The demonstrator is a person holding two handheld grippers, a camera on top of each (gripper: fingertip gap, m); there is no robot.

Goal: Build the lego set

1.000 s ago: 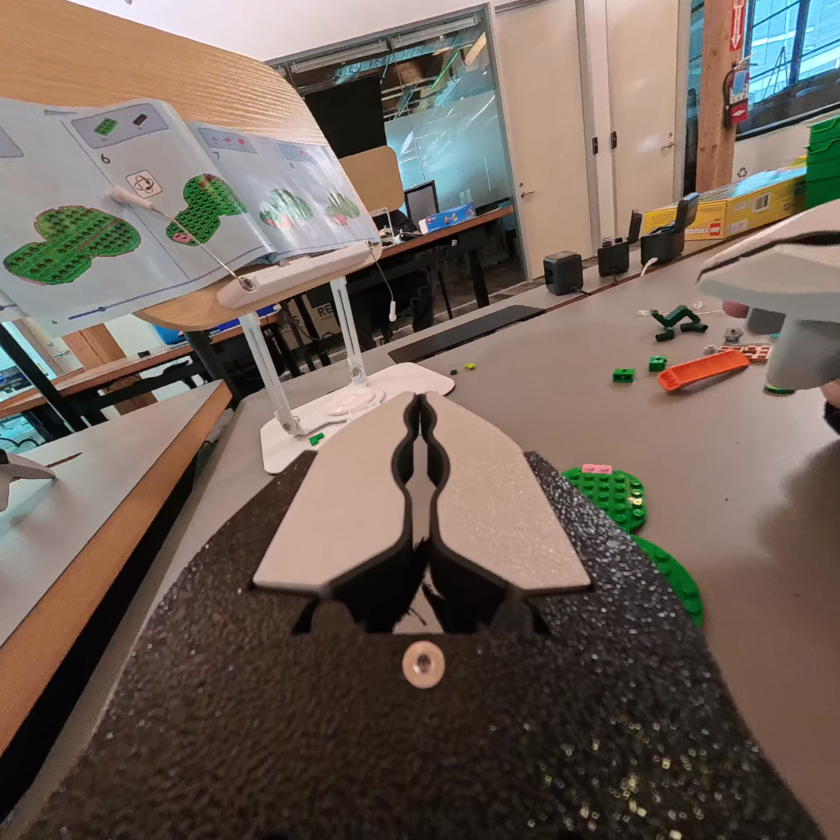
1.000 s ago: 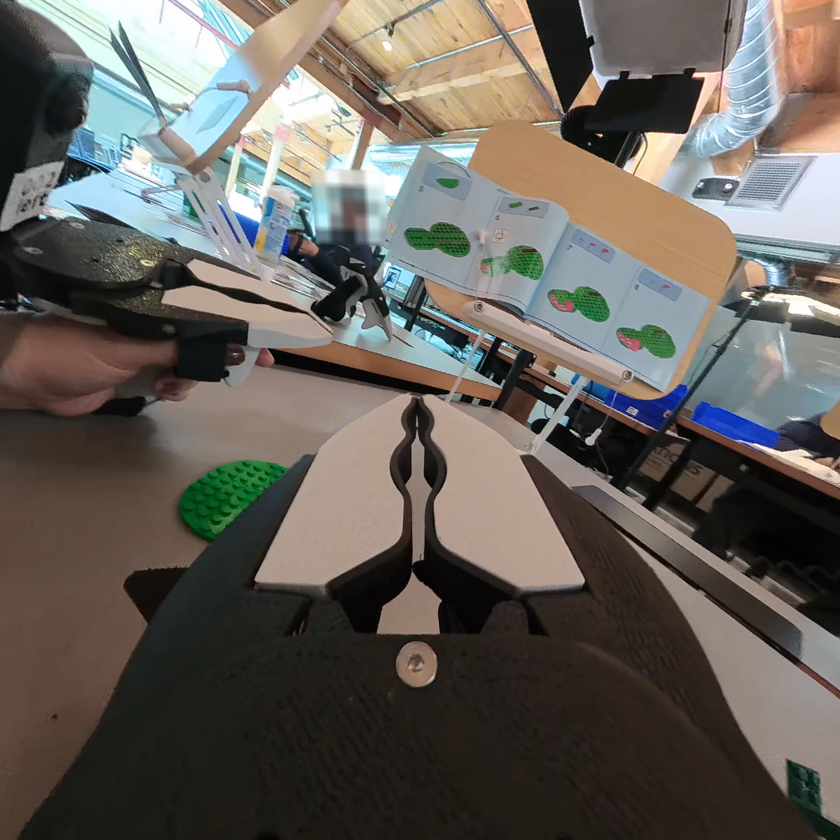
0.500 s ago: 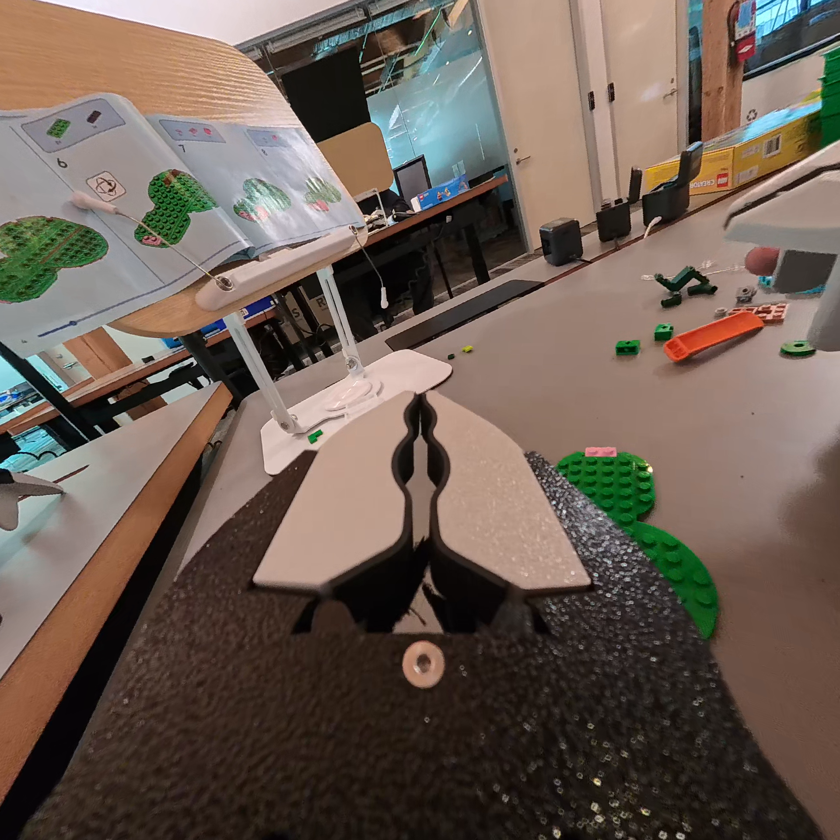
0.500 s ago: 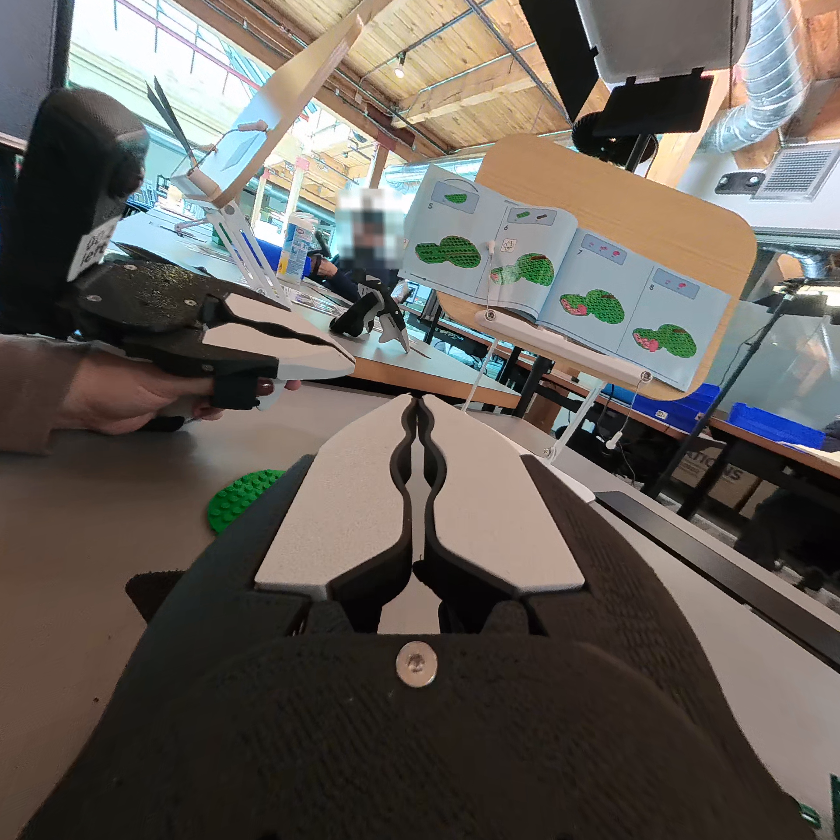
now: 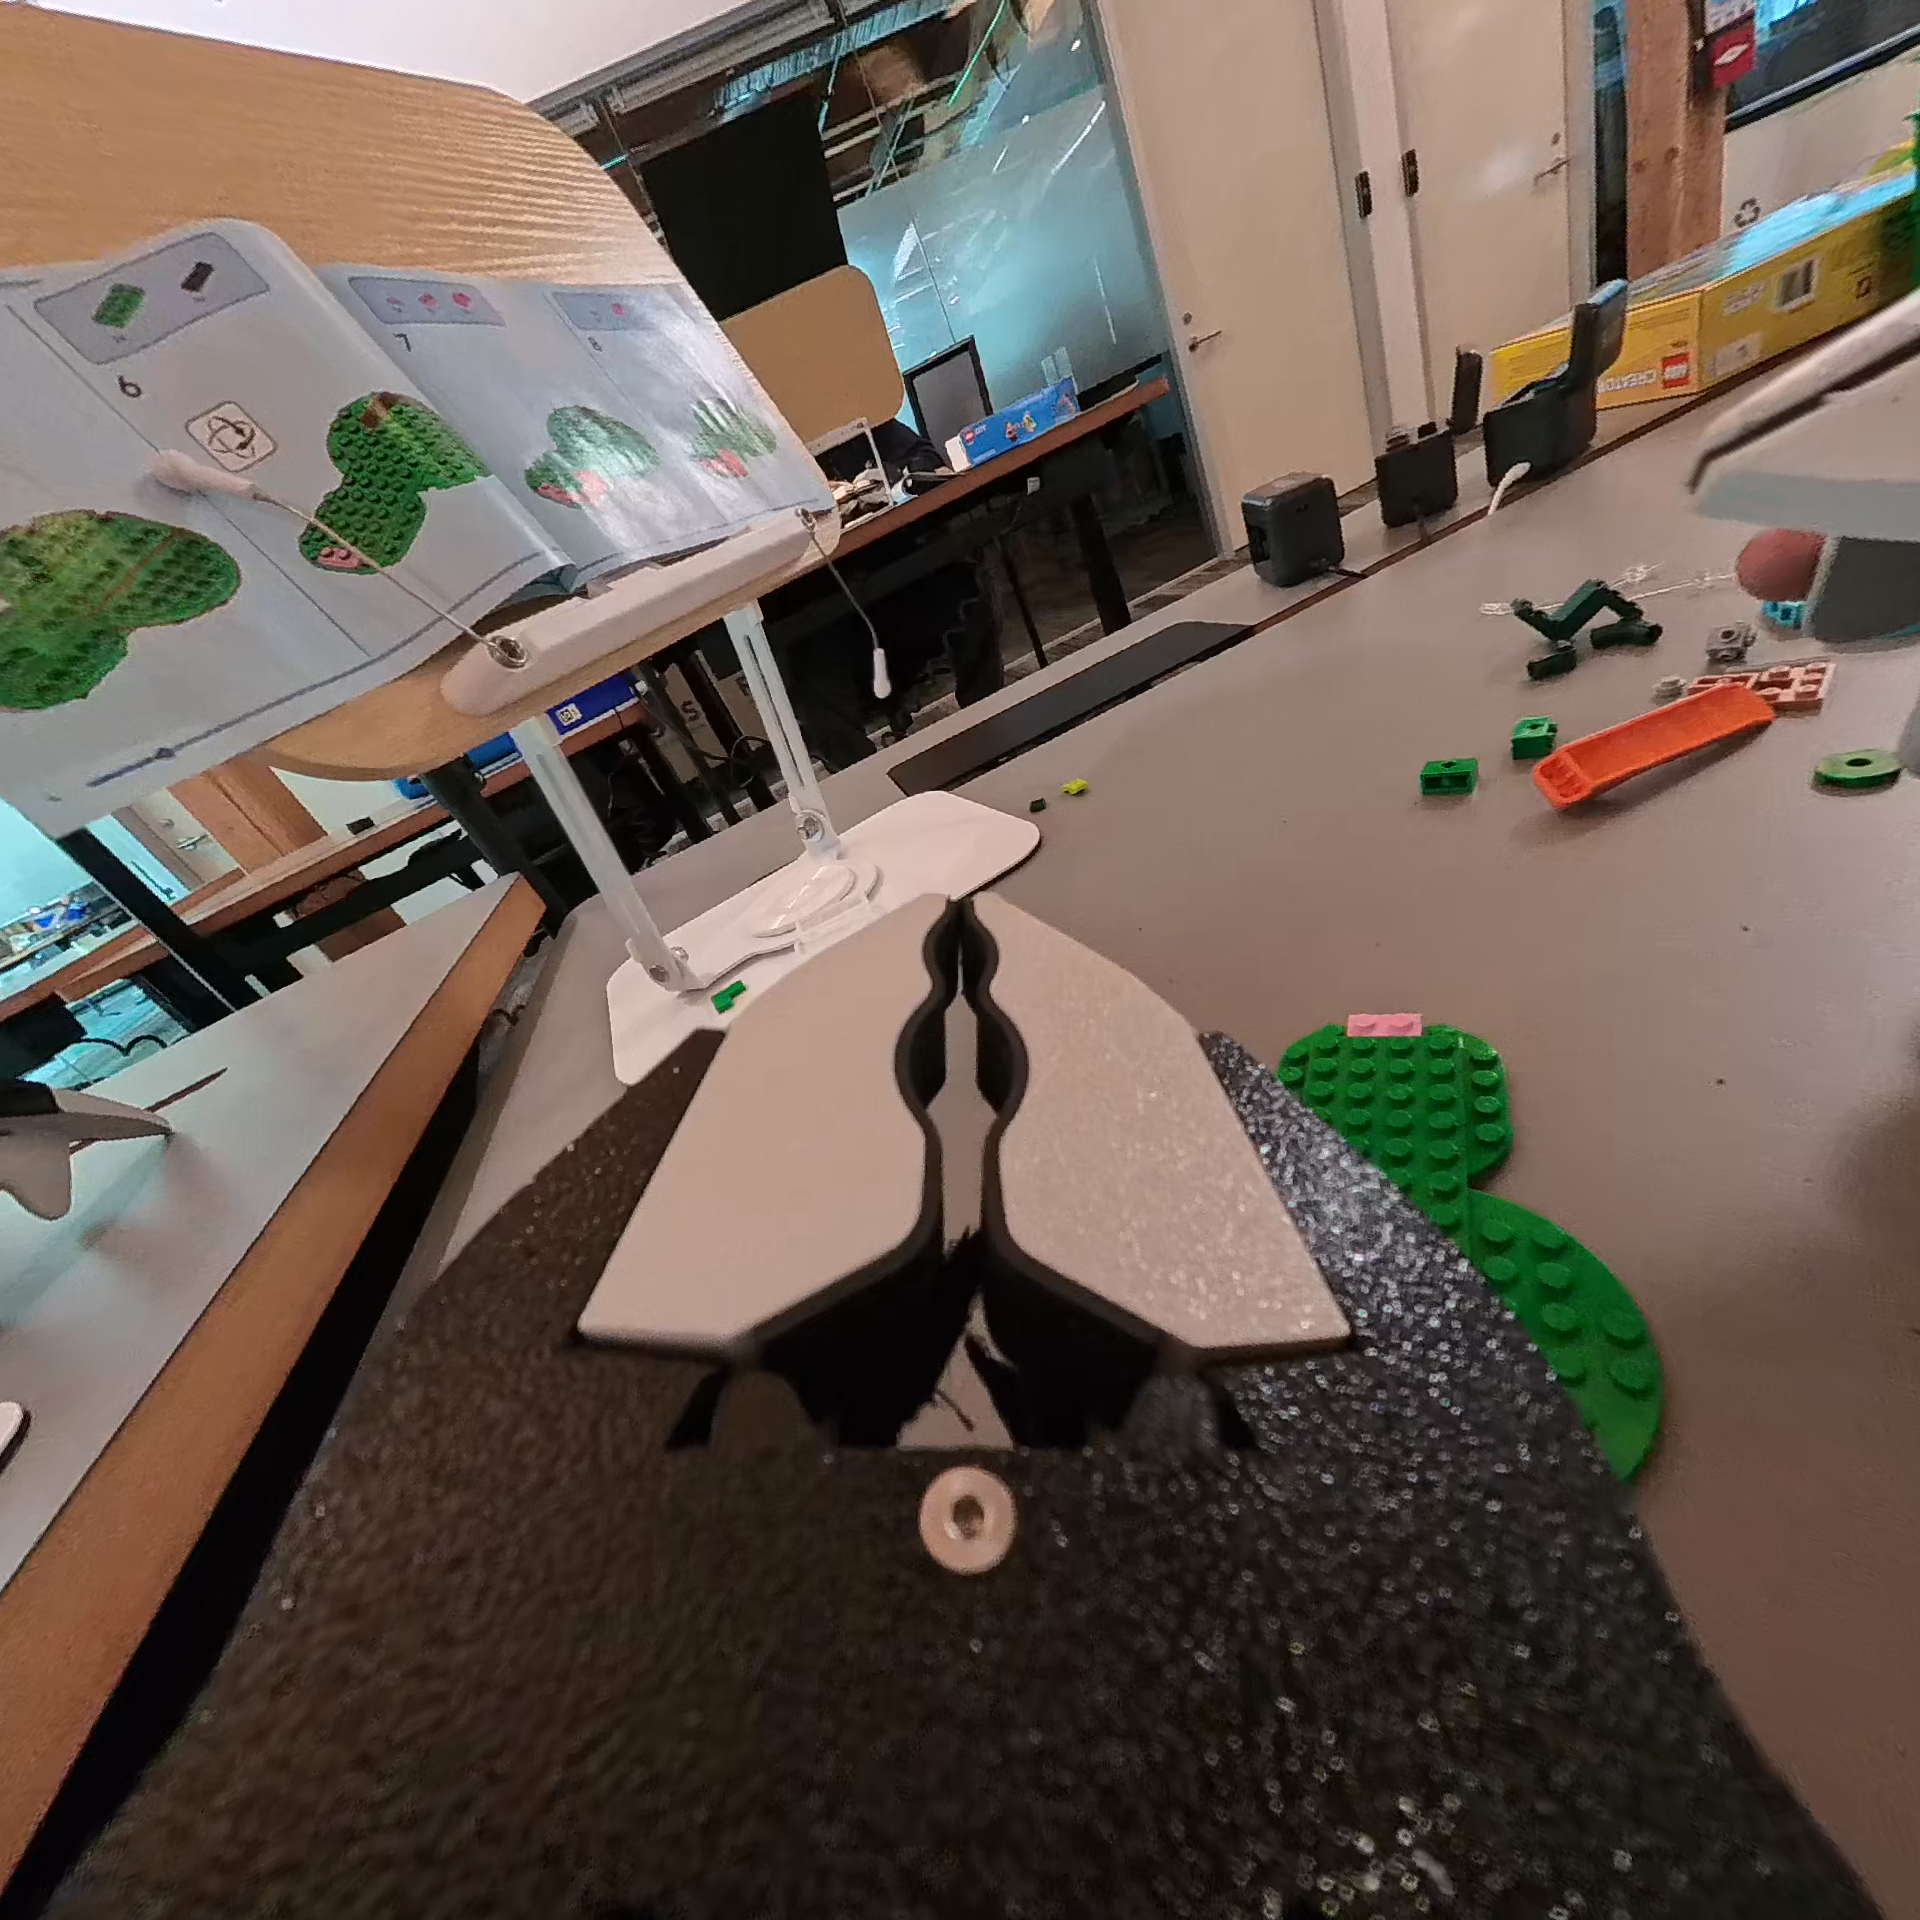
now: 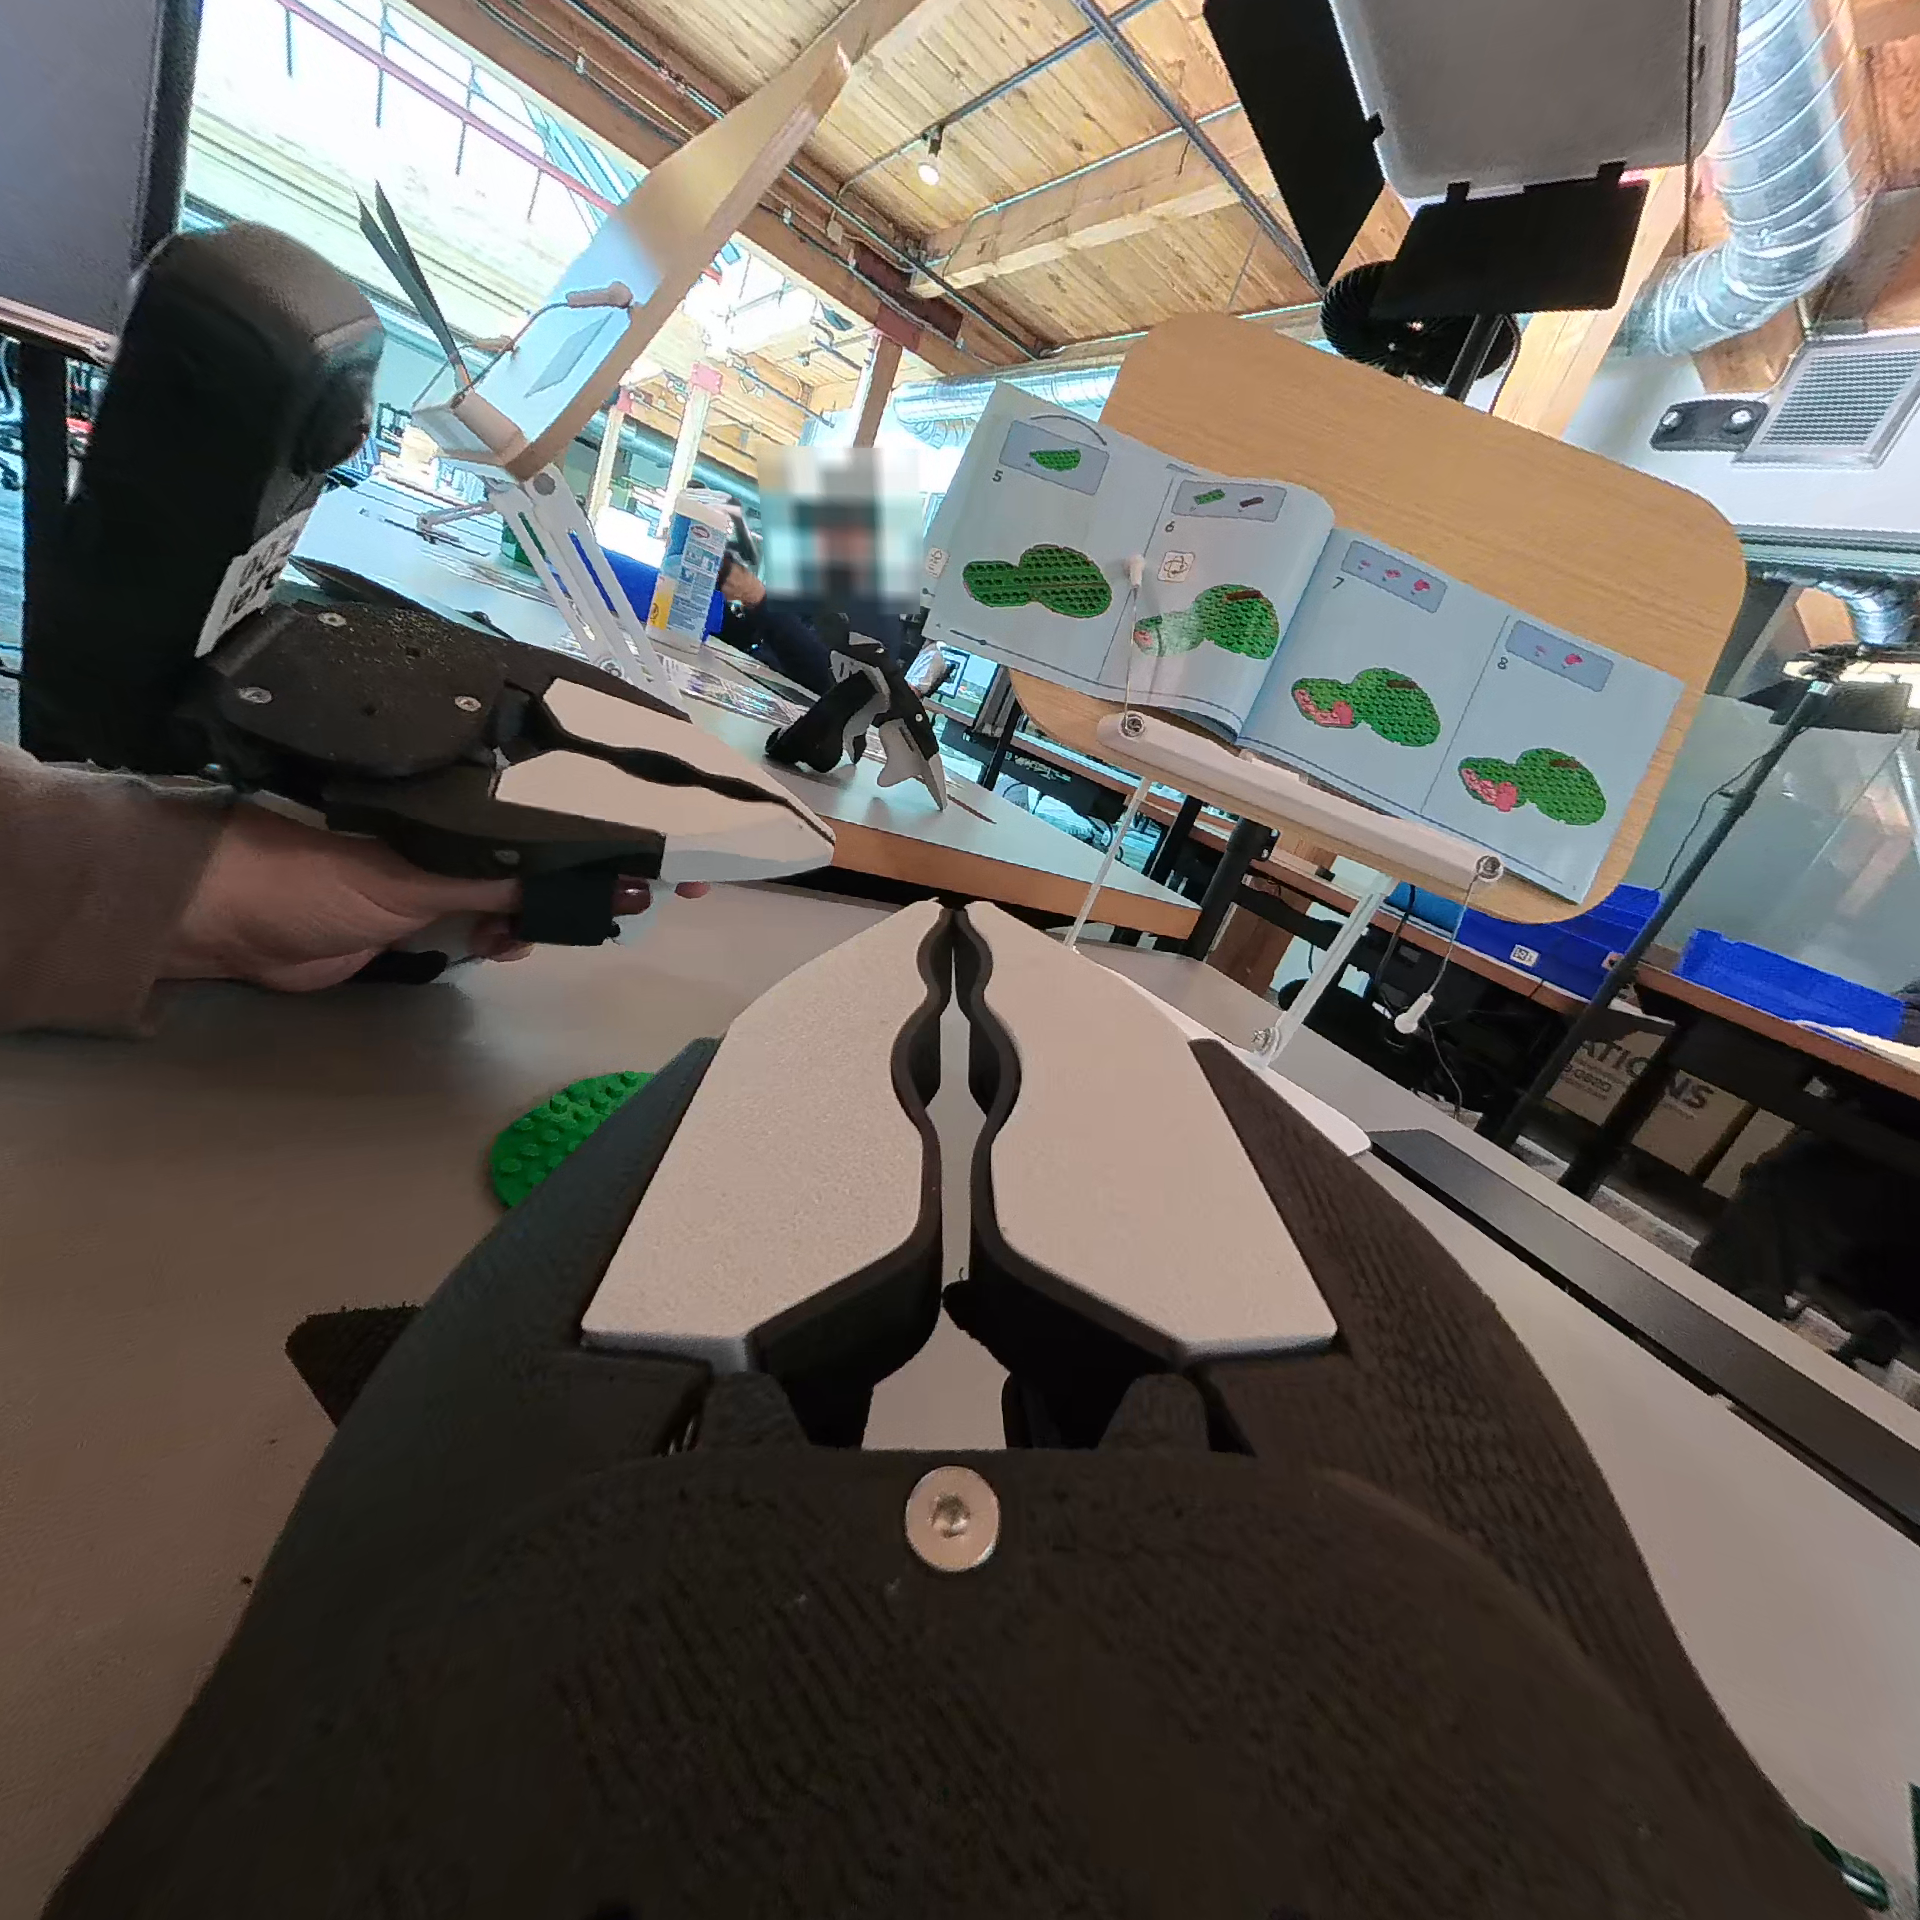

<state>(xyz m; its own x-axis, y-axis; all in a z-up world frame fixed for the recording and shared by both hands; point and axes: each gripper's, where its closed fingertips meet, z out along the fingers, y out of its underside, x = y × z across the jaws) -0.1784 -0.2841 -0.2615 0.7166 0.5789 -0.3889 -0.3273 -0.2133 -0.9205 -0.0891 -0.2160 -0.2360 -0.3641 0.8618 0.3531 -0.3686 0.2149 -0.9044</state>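
Note:
A green studded plate assembly lies flat on the grey table, with a small pink brick on its far edge. It also shows in the right wrist view, partly hidden by my right gripper. My left gripper is shut and empty, held above the table just left of the plate. My right gripper is shut and empty, raised, pointing at the instruction booklet. The left gripper also shows in the right wrist view, held in a hand.
The booklet stand's white base sits ahead of the left gripper. Loose parts lie far right: an orange brick separator, small green bricks, a green round piece, dark green pieces. A black mat lies behind. The left gripper's tips are roughly 12 cm from the right gripper's.
The left gripper has shifted left and back, so more of the green plate shows. The right gripper has risen and tilted slightly. Both stay shut.

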